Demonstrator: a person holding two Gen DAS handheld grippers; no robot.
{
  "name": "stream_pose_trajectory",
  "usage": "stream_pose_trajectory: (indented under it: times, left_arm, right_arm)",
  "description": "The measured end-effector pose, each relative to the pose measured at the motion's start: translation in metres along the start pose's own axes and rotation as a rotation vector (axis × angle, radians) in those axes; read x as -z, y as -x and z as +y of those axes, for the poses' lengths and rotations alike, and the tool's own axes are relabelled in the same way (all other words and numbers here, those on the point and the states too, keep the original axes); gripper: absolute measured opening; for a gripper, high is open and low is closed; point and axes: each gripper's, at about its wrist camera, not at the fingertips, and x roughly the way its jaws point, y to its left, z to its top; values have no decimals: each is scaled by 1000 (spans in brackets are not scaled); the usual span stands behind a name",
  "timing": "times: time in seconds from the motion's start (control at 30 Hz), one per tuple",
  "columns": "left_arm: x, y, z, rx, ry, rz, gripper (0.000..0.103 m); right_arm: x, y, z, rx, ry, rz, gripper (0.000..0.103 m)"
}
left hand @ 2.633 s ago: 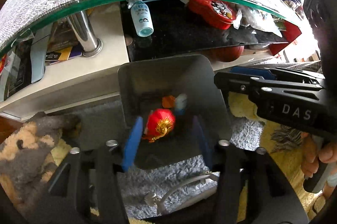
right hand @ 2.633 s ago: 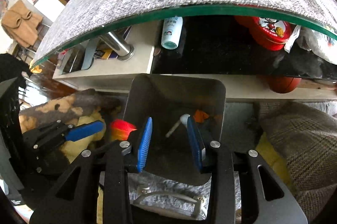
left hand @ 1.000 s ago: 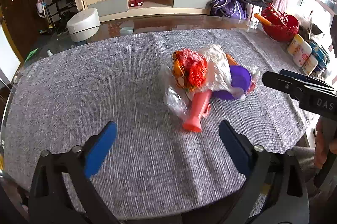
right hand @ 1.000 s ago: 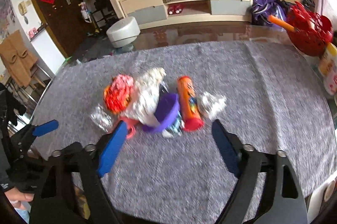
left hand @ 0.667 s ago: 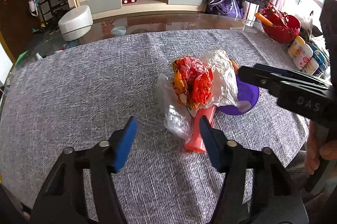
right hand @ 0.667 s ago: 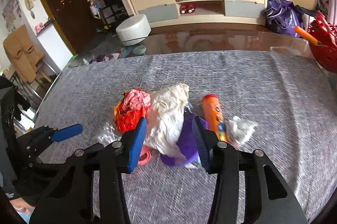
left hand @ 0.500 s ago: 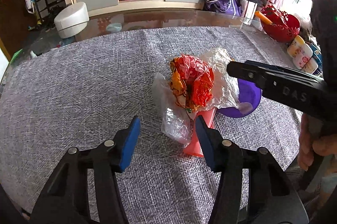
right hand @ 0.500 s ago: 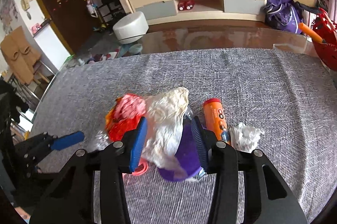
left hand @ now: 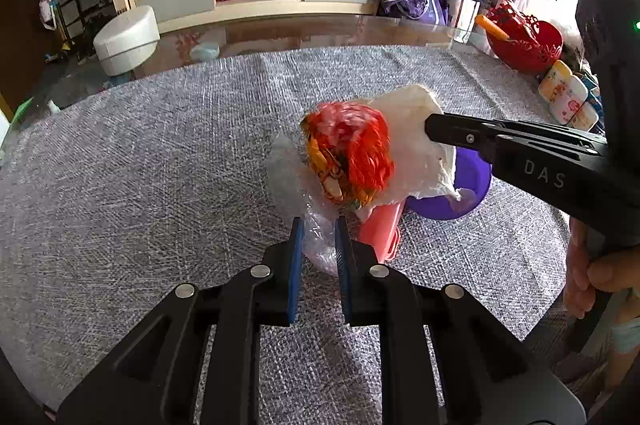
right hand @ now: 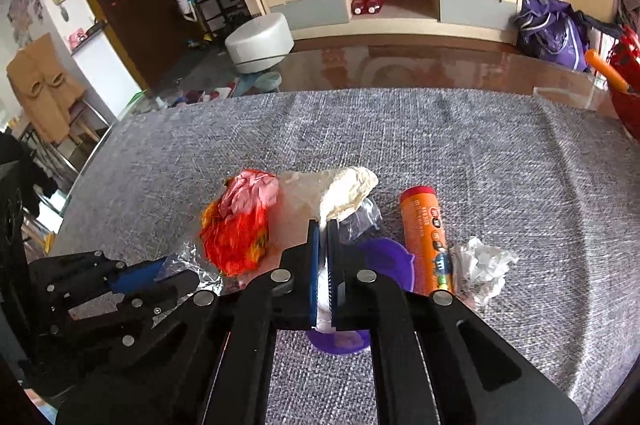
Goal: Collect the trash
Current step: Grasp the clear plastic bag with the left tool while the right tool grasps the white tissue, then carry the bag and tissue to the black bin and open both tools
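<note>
Pinching a clear crumpled plastic bag between its blue pads, the left gripper is closed at the near edge of the trash pile. The right gripper is closed on a white crumpled paper sheet, a strip of which shows between its nearly touching pads.

The trash pile lies near the middle of the desk, which is covered by a grey woven cloth. Directly behind the plastic bag sits a red and orange crumpled wrapper, touching the white paper on its right. A pink tube lies under the wrapper, just beside the left gripper's right pad. A purple bowl rests beneath the white paper.

In the right wrist view, an orange cylindrical candy tube lies beside the purple bowl, with a white crumpled tissue touching its right side.

A red basket stands at the far right desk edge.
</note>
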Motion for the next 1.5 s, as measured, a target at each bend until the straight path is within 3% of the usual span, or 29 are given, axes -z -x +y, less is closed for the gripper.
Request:
stream_pose_trajectory:
  times: [0.43,0.7,1.1,1.5]
  left_arm:
    - [-10,77,-20,-47,-38,-130,14]
    - [9,136,-41,-53,-59,-204,14]
    - [82,194,-68,-32,-49,-230,14]
    - [159,171,-86,35,-49,-120,14]
  right_arm:
    - [-17,71,4,18,16,-117,5]
    - [-5,132,18,58,49,-187,5]
    - [64,185,29,84,61,-172,5]
    - [152,171,26,55,19,-54,5]
